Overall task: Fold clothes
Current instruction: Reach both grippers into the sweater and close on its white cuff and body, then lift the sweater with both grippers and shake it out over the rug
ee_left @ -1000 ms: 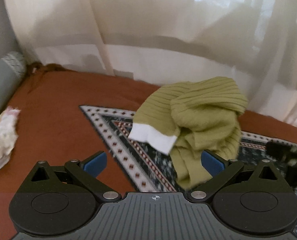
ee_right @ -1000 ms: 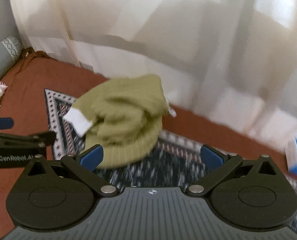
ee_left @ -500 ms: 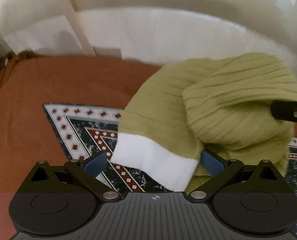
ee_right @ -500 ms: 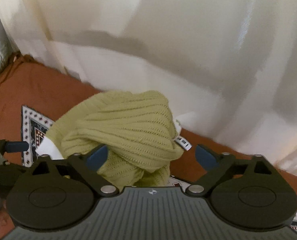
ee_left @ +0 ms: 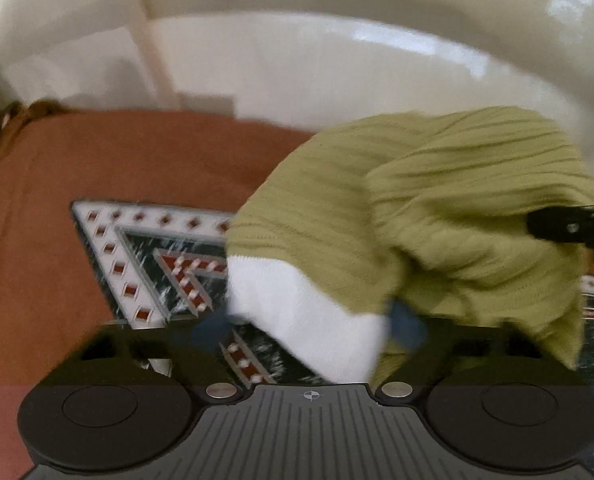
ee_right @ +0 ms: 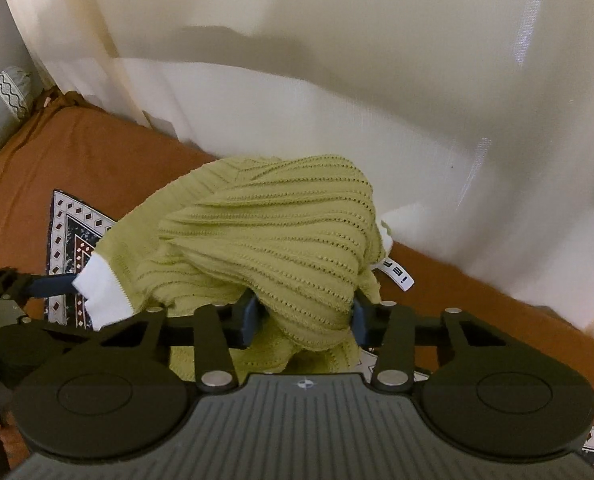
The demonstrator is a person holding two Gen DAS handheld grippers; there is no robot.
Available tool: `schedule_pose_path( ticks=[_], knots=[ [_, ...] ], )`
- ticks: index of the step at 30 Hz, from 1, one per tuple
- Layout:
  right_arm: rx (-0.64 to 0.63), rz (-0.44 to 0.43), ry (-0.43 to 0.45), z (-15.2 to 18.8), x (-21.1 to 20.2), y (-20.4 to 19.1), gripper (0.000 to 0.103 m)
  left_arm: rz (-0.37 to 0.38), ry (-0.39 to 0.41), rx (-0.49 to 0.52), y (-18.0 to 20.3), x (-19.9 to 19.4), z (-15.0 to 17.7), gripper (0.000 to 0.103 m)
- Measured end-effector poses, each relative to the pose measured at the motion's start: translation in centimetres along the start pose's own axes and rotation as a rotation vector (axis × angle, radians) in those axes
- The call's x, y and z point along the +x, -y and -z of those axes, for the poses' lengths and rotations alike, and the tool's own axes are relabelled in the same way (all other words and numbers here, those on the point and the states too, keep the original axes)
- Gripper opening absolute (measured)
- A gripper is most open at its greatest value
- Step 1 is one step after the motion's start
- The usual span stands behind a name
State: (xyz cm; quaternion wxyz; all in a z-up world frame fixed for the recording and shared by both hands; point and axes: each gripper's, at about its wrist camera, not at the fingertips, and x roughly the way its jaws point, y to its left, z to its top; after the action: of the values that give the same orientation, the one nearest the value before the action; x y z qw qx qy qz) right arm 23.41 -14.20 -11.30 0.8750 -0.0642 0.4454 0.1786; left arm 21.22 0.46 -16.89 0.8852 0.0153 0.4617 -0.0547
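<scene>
The green sweater (ee_right: 265,248) lay bunched on the patterned rug (ee_left: 137,256) over the brown bed cover (ee_right: 97,160). The left gripper (ee_left: 309,326) was closing, its fingers (ee_left: 407,326) either side of the white cuff (ee_left: 301,320). The right gripper (ee_right: 303,316) was closing, its fingers (ee_right: 247,318) squeezing a green knit fold between them.

Soft daylight through the curtain (ee_right: 377,60); left view motion-blurred, right sharper, both edges fisheye-bent.
</scene>
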Motion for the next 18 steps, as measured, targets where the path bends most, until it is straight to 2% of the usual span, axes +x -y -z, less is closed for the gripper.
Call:
schedule_pose_path(
  ticks=[2,5,7,12,15,18],
  knots=[
    [0.012,-0.014,0.005,-0.3,-0.8,0.0,0.032,0.029,-0.012,0.026,0.6,-0.5,-0.3,0.017],
    [0.021,-0.037,0.018,-1.0,-2.5,-0.3,0.025,0.042,0.003,0.016,0.7,-2.2,-0.7,0.014],
    [0.027,-0.052,0.028,-1.4,-3.6,-0.4,0.024,0.059,0.032,-0.014,0.2,-4.3,-1.3,0.014],
    [0.046,-0.099,0.111,-2.2,-9.8,0.0,0.022,0.101,0.148,-0.048,-0.6,-11.3,-3.2,0.013],
    [0.040,-0.111,0.190,-2.0,-14.9,0.5,0.022,0.145,0.242,-0.058,-0.7,-16.9,-3.8,0.013],
    [0.046,-0.128,0.259,-1.1,-20.7,1.7,0.022,0.223,0.322,-0.079,-0.8,-22.5,-3.5,0.013]
  ],
)
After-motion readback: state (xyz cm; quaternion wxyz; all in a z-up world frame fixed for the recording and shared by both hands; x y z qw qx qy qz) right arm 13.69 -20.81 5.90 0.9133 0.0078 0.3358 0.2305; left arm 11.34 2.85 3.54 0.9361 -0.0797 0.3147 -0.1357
